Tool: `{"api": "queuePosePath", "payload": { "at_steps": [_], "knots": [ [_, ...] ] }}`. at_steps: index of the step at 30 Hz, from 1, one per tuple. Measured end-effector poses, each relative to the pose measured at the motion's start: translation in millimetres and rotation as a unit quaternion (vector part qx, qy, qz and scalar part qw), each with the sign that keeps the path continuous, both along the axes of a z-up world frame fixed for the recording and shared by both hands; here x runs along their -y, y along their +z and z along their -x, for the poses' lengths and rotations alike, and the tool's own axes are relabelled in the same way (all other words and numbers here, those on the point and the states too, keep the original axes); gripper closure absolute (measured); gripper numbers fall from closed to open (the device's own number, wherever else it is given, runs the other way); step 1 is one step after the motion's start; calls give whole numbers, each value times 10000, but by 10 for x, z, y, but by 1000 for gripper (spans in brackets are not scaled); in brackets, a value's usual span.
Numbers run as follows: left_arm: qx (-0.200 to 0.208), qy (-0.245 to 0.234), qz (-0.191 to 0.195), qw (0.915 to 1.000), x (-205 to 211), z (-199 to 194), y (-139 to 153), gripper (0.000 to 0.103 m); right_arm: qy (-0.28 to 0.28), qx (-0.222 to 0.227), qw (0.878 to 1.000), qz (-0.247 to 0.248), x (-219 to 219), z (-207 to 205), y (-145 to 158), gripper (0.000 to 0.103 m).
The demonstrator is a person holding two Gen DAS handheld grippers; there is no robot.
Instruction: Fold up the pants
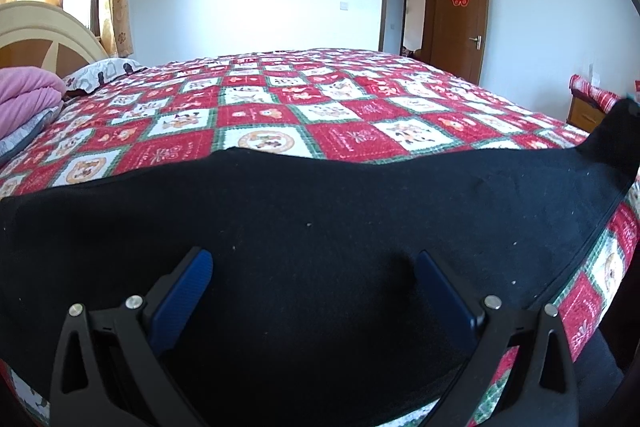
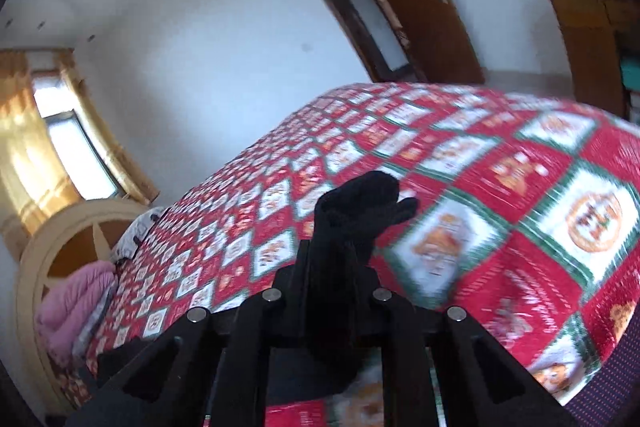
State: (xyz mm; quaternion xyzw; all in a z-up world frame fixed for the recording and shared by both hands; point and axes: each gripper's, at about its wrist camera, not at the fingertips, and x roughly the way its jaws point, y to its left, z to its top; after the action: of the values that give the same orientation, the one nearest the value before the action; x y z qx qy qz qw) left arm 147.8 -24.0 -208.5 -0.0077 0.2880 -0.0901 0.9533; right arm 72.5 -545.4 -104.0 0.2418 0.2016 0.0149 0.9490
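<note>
The black pants (image 1: 320,211) lie spread across the near edge of the bed on a red, white and green patchwork quilt (image 1: 280,107). My left gripper (image 1: 314,263) is open, its blue pads (image 1: 184,291) apart and resting over the black fabric. At the far right of the left wrist view one end of the pants rises off the bed. In the right wrist view my right gripper (image 2: 334,247) is shut on that black pants fabric (image 2: 360,203), which bunches out past the fingertips above the quilt (image 2: 520,207). This view is tilted and blurred.
A beige headboard (image 1: 44,39), a pink folded blanket (image 1: 24,91) and a patterned pillow (image 1: 100,71) are at the left end of the bed. A brown door (image 1: 460,19) stands open at the back. A wooden cabinet (image 1: 588,111) is at the right.
</note>
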Motion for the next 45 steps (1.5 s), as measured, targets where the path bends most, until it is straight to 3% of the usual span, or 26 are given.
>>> {"api": "queuePosePath", "payload": {
  "at_steps": [7,16,27,41,45],
  "knots": [
    [49,141,568,9983,-179,81,85,0,1170,294,9886,897,-1254,-246,296,90],
    [321,527,655,9959,-459,171,164,0,2435,-70,9599,1388,-2686,-515,-109,90],
    [199,575,772,9952,-549,160,32,0,2941,-452,9367,1847,-3426,-660,-641,90],
    [253,603,515,9965,-487,178,-3,0,3282,-550,9136,2335,-3743,-639,-935,90],
    [253,597,469,9968,-476,188,-2,0,3451,-838,8998,2534,-3833,-685,-1056,87]
  ]
}}
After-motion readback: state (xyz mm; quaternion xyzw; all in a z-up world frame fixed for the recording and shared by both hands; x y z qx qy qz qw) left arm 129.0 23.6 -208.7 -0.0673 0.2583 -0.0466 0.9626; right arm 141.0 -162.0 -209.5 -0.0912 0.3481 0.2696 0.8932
